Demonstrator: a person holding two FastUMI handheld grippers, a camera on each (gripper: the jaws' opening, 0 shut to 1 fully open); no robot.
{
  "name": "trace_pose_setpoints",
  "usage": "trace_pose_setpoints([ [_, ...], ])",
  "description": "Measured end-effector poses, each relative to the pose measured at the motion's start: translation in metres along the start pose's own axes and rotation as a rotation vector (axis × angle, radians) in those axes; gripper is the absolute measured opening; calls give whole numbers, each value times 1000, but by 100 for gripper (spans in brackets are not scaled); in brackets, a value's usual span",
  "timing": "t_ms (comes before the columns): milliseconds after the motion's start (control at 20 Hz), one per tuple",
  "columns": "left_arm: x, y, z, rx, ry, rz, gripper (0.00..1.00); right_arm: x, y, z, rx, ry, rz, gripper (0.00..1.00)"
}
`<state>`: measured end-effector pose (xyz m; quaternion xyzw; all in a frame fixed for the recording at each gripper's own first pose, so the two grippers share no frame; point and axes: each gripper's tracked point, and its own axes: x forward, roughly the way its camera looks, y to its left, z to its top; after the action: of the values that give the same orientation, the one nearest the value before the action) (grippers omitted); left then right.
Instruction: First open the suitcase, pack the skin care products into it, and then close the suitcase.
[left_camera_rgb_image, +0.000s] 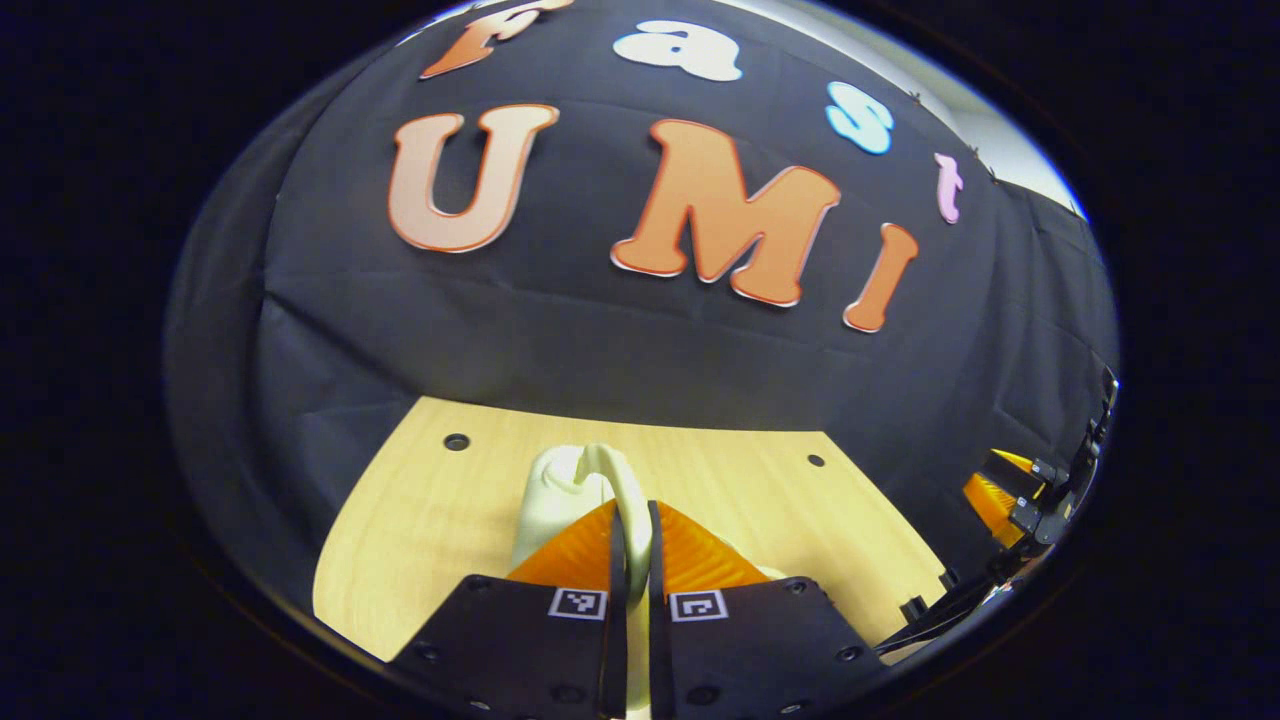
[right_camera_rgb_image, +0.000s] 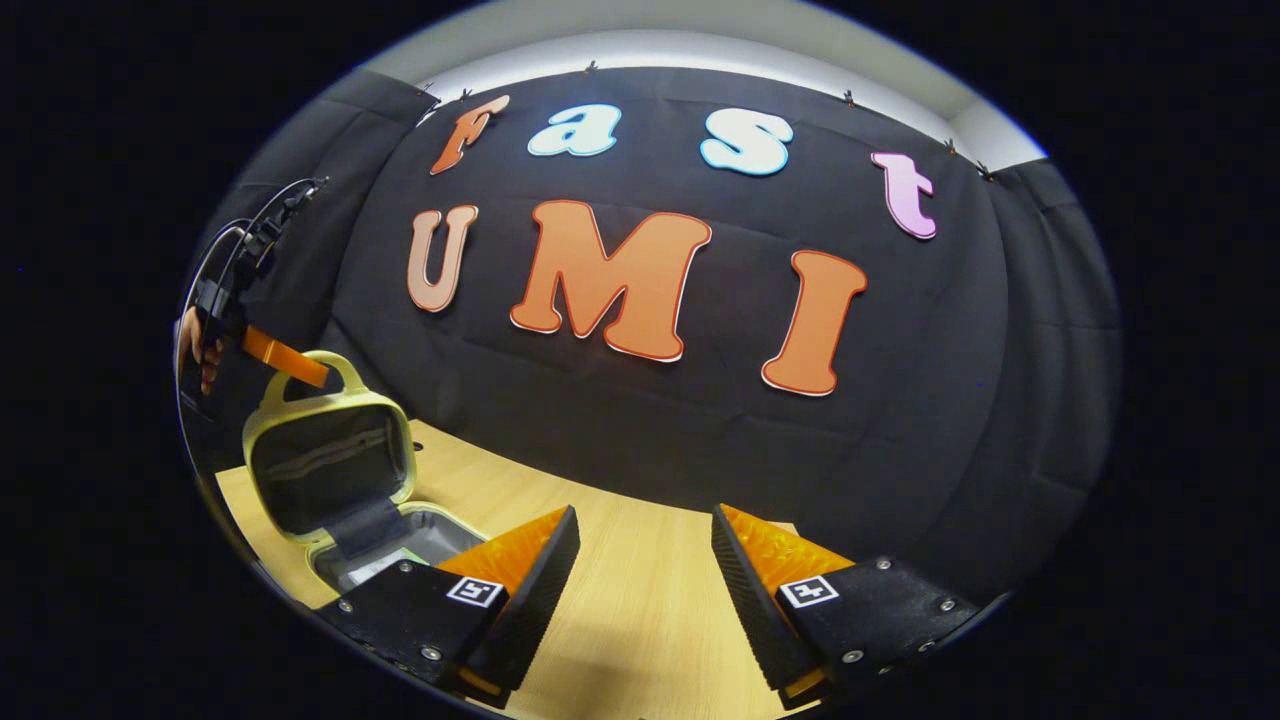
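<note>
Wood table (right_camera_rgb_image: 640, 610), pale-yellow suitcase (right_camera_rgb_image: 330, 450) lid up

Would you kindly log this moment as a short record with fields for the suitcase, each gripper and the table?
suitcase: pale yellow, open, lid upright, on the table's left side in the right gripper view
suitcase handle: on top of the raised lid, pinched by the left gripper
left gripper: shut on the handle, holding the lid up
right gripper: open, holding nothing, over bare wood
table: light wood
skin care products: cannot tell where they are
</note>
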<state>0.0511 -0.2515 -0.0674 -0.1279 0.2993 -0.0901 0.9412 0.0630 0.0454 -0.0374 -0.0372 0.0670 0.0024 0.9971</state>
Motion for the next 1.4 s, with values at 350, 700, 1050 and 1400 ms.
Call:
trace_pose_setpoints([
  [350, 40, -113, -47, -6, 65, -127, 9, 7, -6, -25, 31, 32, 40, 85],
  [700, 76, -176, -121, 34, 223, -192, 9, -5, -36, -51, 52, 74, 18, 86],
  [1050, 108, -204, -188, 141, 338, -115, 14, -11, -48, -61, 73, 86, 13, 86],
  [1400, 98, -219, -186, 195, 293, -83, 35, -11, -36, -59, 62, 73, 66, 86],
])
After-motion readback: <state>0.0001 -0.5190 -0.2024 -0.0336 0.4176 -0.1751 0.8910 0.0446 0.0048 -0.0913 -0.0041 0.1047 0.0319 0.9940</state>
